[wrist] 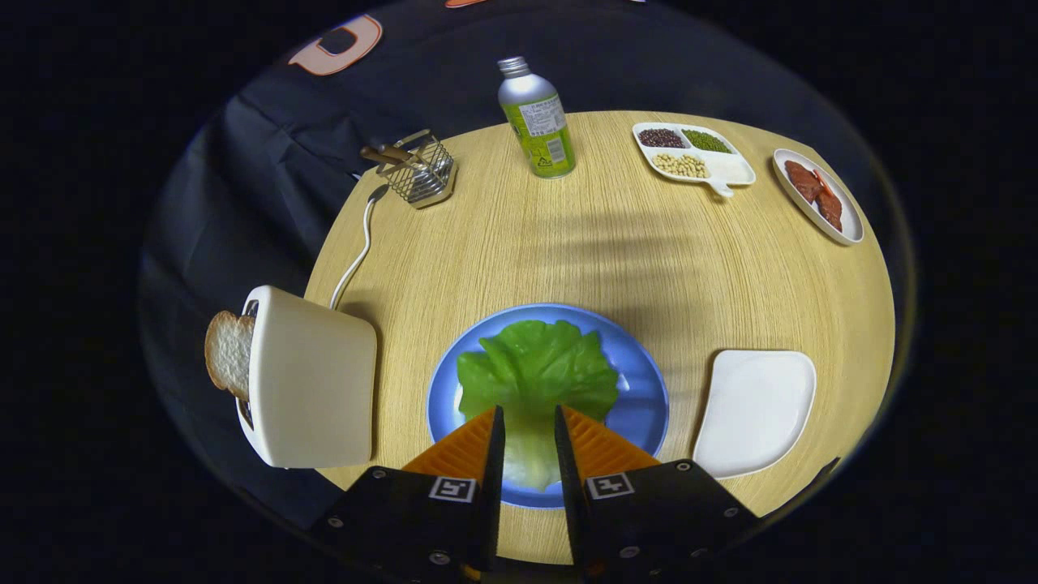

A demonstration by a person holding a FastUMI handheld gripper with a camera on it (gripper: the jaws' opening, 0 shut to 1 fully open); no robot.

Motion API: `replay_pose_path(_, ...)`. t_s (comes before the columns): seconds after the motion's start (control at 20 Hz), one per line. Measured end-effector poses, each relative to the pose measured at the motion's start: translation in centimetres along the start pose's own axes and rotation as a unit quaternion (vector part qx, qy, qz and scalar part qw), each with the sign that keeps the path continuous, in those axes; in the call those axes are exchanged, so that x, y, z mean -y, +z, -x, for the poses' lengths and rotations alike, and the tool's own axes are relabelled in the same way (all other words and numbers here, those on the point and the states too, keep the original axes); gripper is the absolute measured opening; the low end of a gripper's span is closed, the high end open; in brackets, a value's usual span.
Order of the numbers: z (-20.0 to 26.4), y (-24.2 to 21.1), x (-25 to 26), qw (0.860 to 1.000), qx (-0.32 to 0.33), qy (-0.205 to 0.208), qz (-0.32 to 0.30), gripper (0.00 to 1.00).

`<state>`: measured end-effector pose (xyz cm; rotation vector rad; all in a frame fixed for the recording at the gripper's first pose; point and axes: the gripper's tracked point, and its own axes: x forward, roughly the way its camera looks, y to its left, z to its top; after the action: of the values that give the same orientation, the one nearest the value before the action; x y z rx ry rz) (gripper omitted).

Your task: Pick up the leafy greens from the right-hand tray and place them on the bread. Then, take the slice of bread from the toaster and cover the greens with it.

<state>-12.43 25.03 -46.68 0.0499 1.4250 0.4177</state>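
1. My claw [527, 418] sits nearest, its two orange fingers [462, 450] angled forward and down over the near edge of the blue plate [645, 389]. The fingers stand slightly apart, with the pale stem of the leafy greens [539, 369] showing in the gap between them; I cannot tell whether they press on the leaf or have let go.
2. The greens lie spread on the blue plate, just ahead of my fingertips. The bread under them is mostly hidden; only a pale sliver peeks out beside the leaf.
3. To the right of the plate, the white tray [758, 410] lies bare, so I judge the first half of the task done or nearly so.
4. To the left stands the toaster [312, 381], with the slice of bread [229, 353] sticking out of it, not yet taken. Covering the greens is still left.
5. Farther across the tabletop [568, 251] stands a green bottle [537, 118].
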Motion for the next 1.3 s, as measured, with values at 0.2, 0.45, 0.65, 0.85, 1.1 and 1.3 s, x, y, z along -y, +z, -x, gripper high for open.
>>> replay_pose_path(0.2,1.7,0.8,-1.0,1.0,0.003,0.007,0.004,0.46)
replay_pose_path(0.45,5.2,2.3,-4.7,0.999,0.007,0.03,0.031,0.58)
replay_pose_path(0.65,7.9,3.6,-8.7,0.998,0.012,0.051,0.045,0.69)
replay_pose_path(0.85,9.5,4.5,-13.0,0.995,0.014,0.066,0.067,0.7)
replay_pose_path(1.1,10.3,4.8,-17.8,0.995,0.004,0.069,0.072,0.79)
replay_pose_path(1.3,10.8,5.1,-22.1,0.993,-0.001,0.081,0.087,0.79)
